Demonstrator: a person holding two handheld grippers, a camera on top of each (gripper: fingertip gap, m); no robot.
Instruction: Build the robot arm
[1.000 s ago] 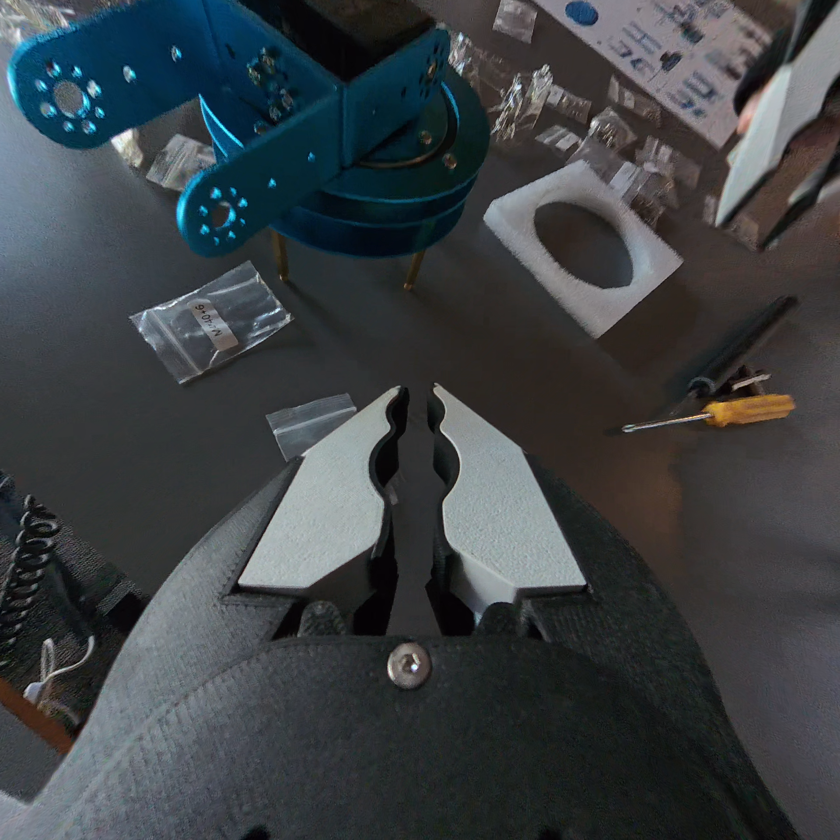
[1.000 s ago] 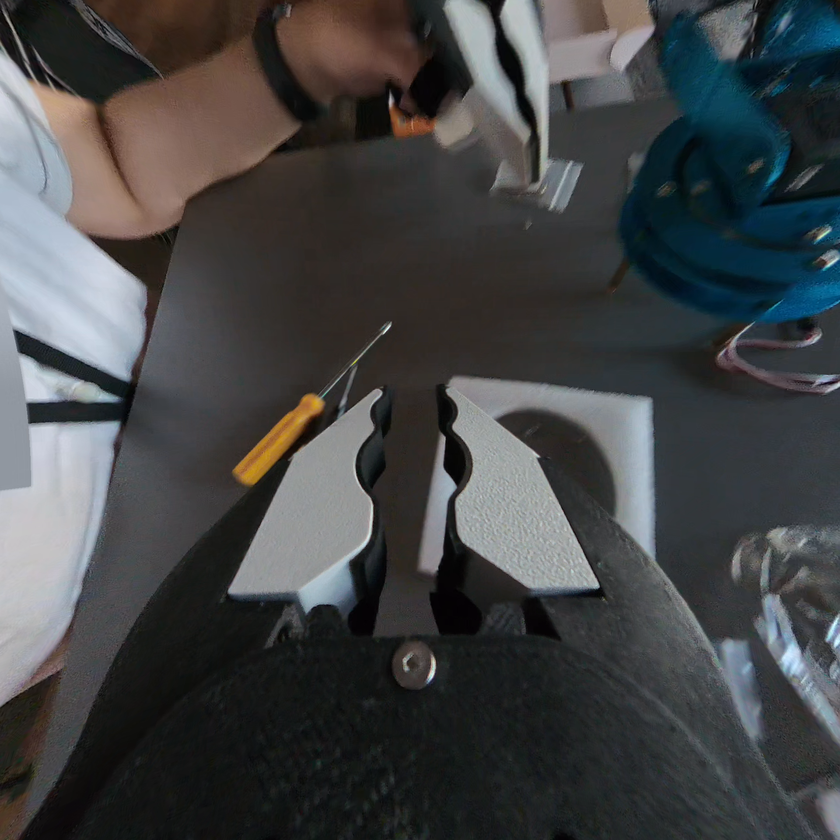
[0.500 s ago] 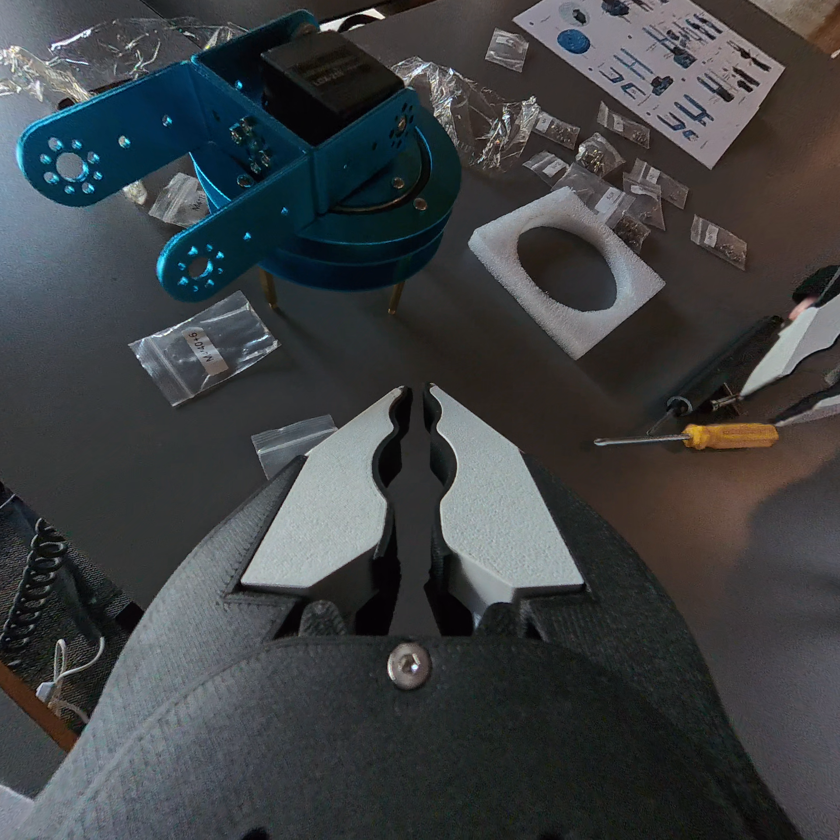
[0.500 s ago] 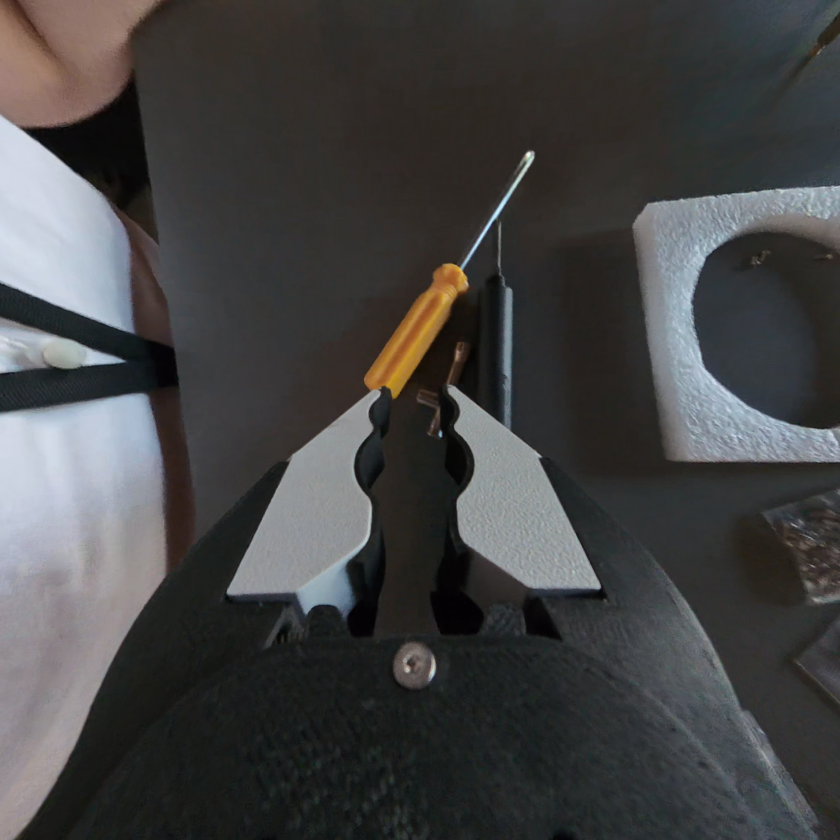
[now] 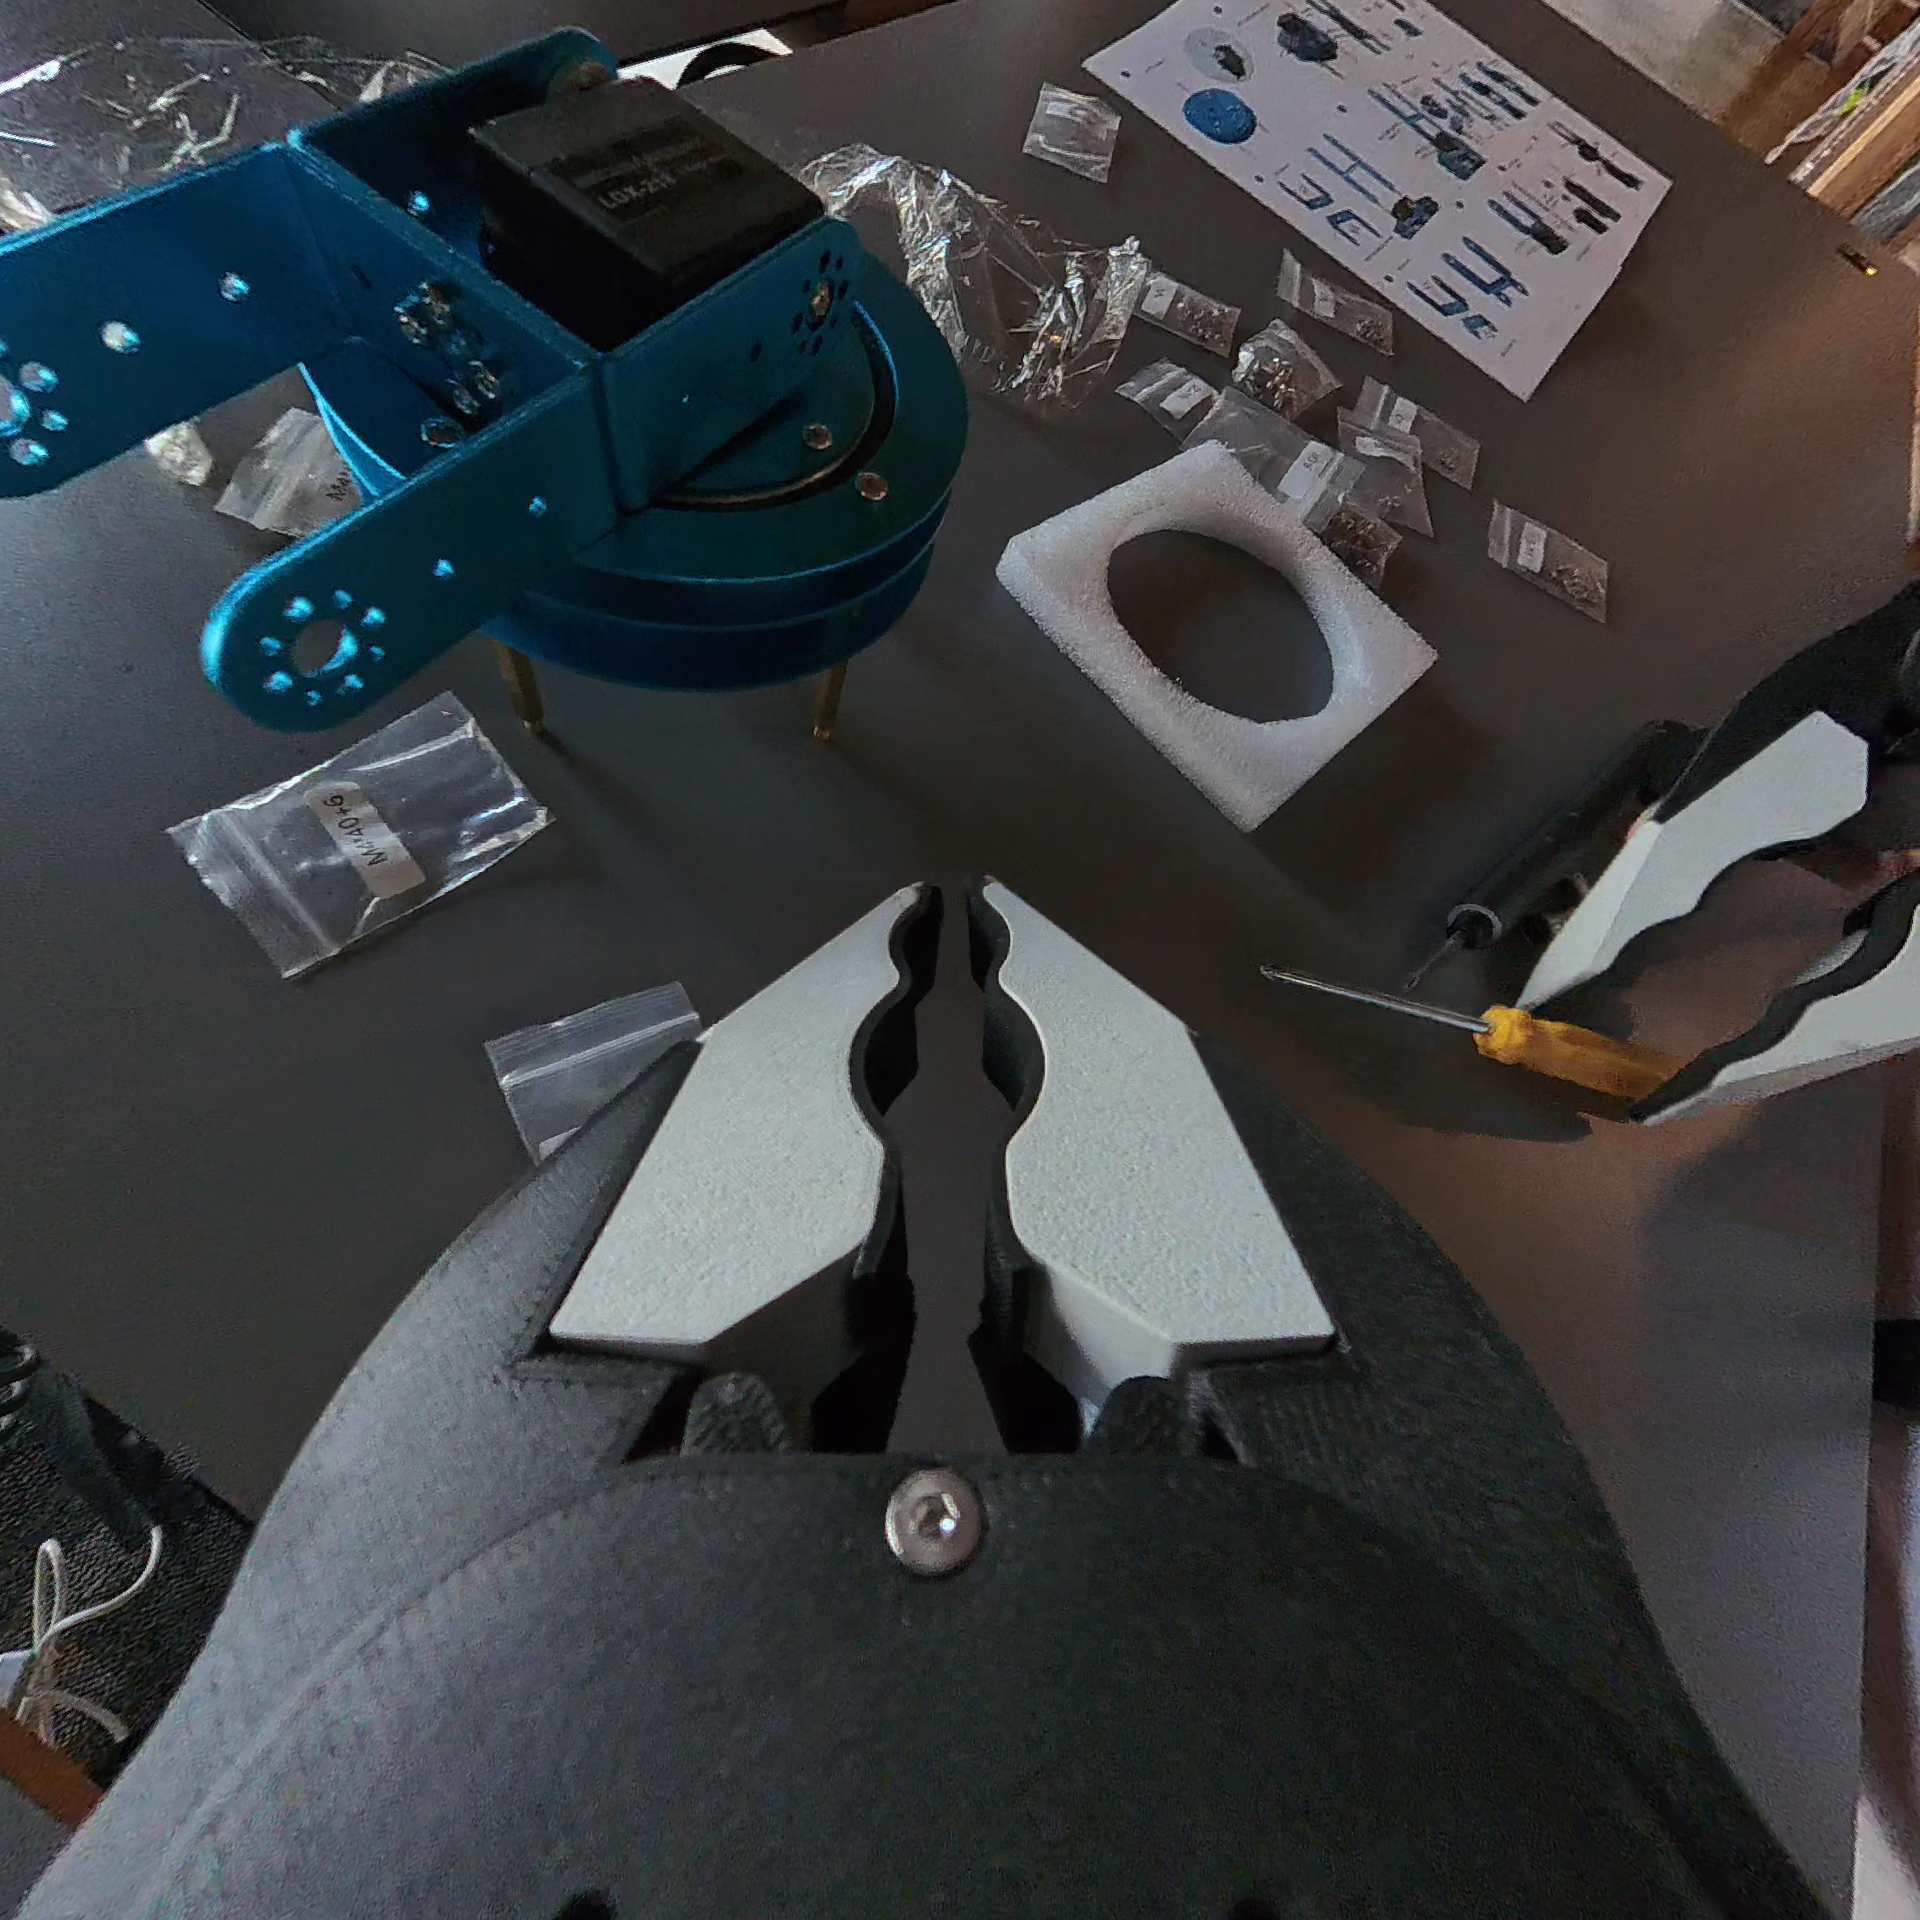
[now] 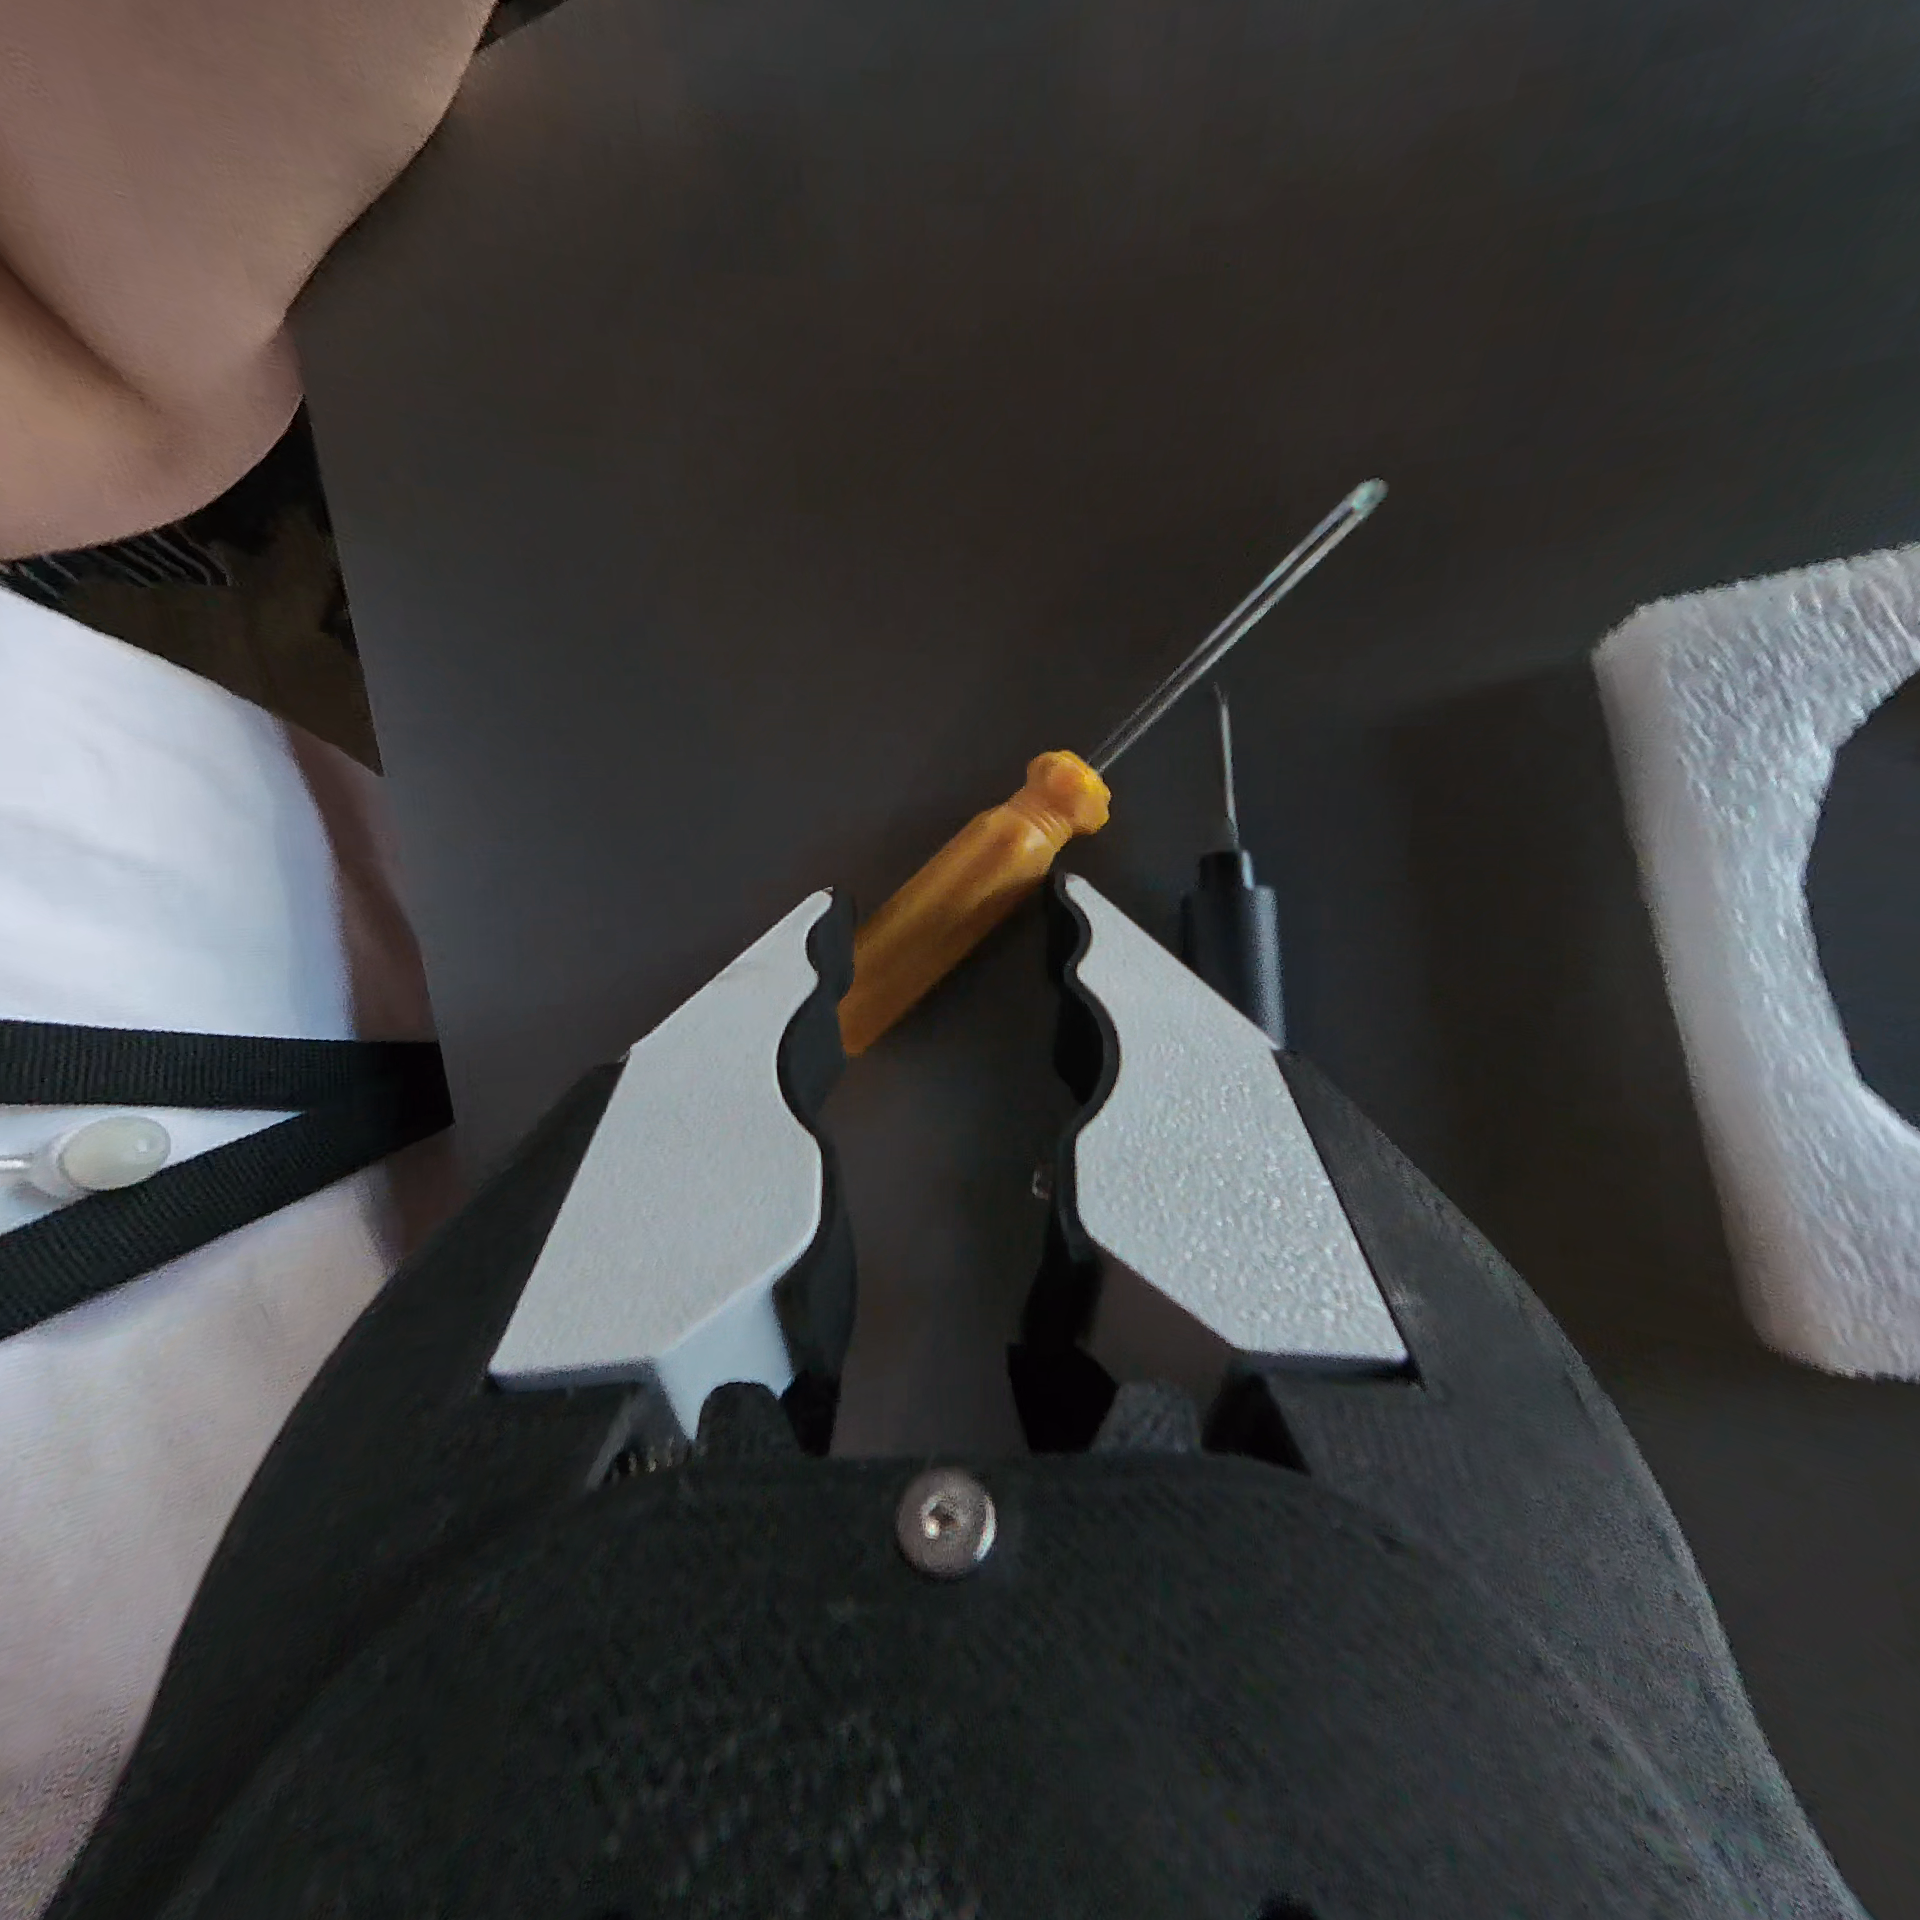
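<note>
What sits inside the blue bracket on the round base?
A black servo block sits between the blue bracket walls, its labelled top showing. Its lower body and mounting are hidden by the walls.

Dark grey table (image 5: 1039,790) being covered with parts — blue metal bracket assembly (image 5: 582,457) being borne on brass legs, white foam frame (image 5: 1216,644), small plastic bags (image 5: 353,831), printed sheet (image 5: 1382,177), yellow-handled screwdriver (image 6: 966,894) beside black tool (image 6: 1236,935), crumpled clear wrap (image 5: 997,281).

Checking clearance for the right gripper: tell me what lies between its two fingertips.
In the right wrist view, the right gripper is open, and the yellow screwdriver handle lies slantwise across the gap, on the dark table.
</note>
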